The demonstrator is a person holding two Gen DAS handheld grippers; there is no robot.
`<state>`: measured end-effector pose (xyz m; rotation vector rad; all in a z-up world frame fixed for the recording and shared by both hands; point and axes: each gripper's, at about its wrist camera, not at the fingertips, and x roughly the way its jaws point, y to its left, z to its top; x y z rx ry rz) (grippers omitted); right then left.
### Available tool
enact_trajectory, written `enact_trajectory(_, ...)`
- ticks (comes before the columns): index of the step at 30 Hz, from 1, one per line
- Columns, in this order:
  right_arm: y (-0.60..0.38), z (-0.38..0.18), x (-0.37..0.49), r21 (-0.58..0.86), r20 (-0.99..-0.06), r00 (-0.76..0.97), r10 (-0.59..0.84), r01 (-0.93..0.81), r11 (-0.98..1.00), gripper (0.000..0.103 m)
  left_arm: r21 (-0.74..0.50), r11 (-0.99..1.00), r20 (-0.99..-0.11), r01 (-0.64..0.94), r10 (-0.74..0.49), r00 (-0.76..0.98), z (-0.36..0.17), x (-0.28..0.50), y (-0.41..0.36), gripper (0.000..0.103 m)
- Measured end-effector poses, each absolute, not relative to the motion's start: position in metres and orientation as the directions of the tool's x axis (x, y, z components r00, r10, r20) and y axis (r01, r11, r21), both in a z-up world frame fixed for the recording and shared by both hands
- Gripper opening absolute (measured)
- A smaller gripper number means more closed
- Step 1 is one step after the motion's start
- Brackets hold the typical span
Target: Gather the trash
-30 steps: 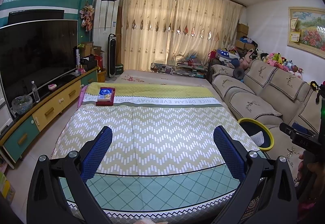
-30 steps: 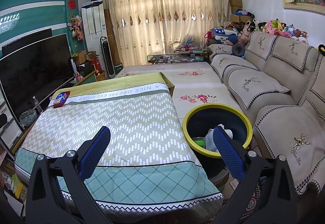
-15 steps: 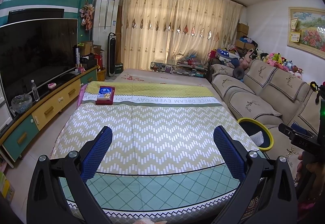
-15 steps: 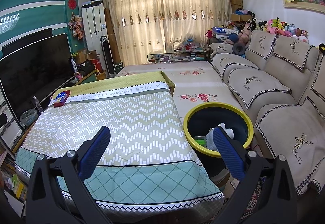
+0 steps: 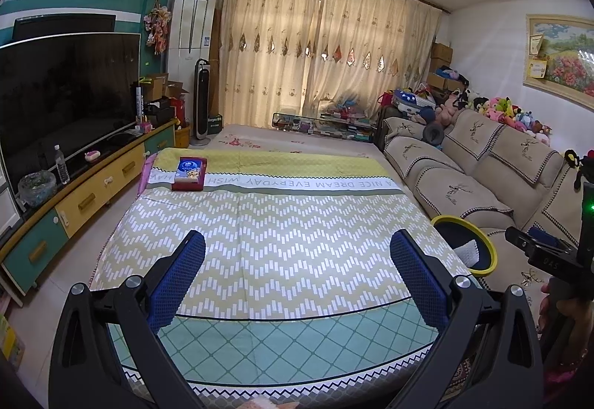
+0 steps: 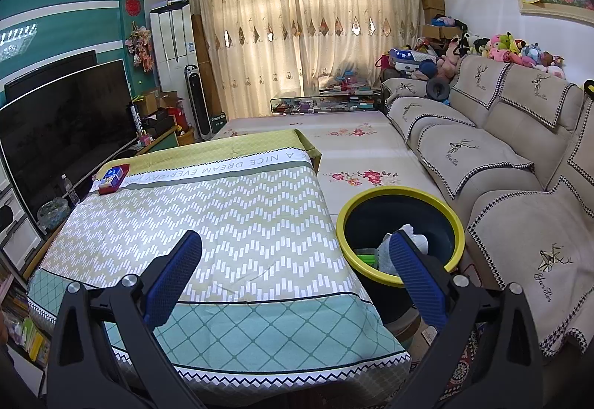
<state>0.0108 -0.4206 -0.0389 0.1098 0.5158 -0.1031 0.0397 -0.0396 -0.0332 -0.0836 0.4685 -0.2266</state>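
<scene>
Your left tool (image 5: 297,271) hangs above the near end of the table (image 5: 282,223), jaws spread wide, nothing between the blue pads (image 5: 178,279). Your right tool (image 6: 295,273) is likewise wide open and empty; its left pad sits over the tablecloth, its right pad (image 6: 415,279) overlaps the bin in view.

Table: covered by a zigzag-patterned tablecloth with a teal diamond border at the near edge. The only item on it is a red-and-blue tissue box (image 5: 190,173), at 11 o'clock in the left wrist view, far end, close to the left edge; in the right wrist view it appears at 10 o'clock (image 6: 111,179).

Trash bin (image 6: 401,192): dark, yellow rim, standing on the floor just beside the table's right edge, between table and sofa (image 6: 519,164). In the left wrist view it shows at 3 o'clock (image 5: 482,242). Inside: crumpled white paper (image 6: 417,240) and something green (image 6: 365,255) at the bottom, too hidden to identify.

Part of your right tool's black body (image 5: 549,257) and a hand (image 5: 560,312) holding it show at the right edge of the left wrist view.

TV (image 5: 63,101) on a cabinet along the left wall, at 9 o'clock
</scene>
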Motion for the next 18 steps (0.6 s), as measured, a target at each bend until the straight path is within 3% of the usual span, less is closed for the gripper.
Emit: enact_trajectory(18,-0.418,-0.041,0.015,0.075,-0.507,0.86,-0.059,0.112,0.991,0.096,-0.154,0.967,-0.463,0.205,-0.254,0.85,-0.042,0.05,-0.037,0.098)
